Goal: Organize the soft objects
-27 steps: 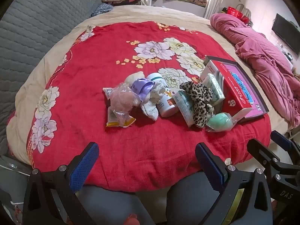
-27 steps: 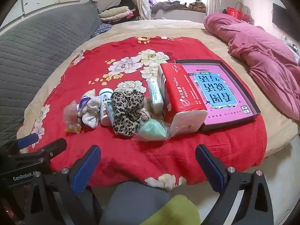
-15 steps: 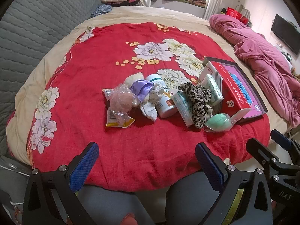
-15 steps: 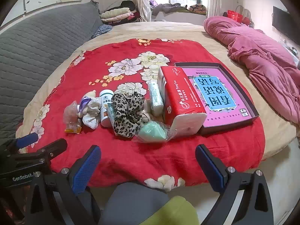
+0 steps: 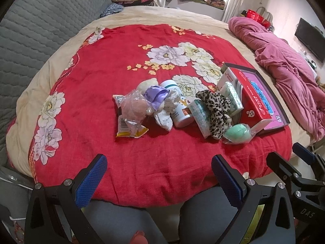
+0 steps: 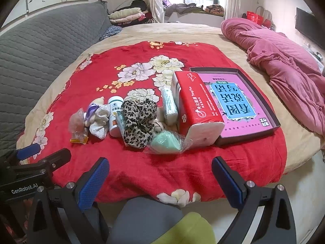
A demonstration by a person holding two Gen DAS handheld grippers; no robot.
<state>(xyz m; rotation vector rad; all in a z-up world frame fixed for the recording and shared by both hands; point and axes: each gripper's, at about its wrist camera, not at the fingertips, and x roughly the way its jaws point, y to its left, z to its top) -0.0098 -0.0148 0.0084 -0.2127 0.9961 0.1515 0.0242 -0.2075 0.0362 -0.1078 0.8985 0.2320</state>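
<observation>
A row of small items lies on the red flowered blanket (image 5: 97, 81): a bagged pink puff (image 5: 133, 109), a purple cloth (image 5: 155, 95), a white sock (image 5: 164, 116), a white bottle (image 5: 178, 107), a leopard scrunchie (image 6: 138, 120), a bagged mint sponge (image 6: 165, 142), tissue packs (image 6: 169, 106) and a red tissue box (image 6: 195, 109). The box leans on the edge of a dark tray (image 6: 262, 99) with a pink bottom. My left gripper (image 5: 158, 174) and my right gripper (image 6: 160, 177) both hover open near the blanket's front edge, short of the items, with nothing between their fingers.
A grey quilted headboard (image 6: 40, 46) runs along the left. A crumpled pink duvet (image 6: 284, 61) lies at the right of the bed. Folded clothes (image 6: 128, 14) are piled at the back. The person's knees (image 5: 126, 219) are below the grippers.
Both views have crept slightly forward toward the row of items. Nothing on the bed has moved and both grippers stay open.
</observation>
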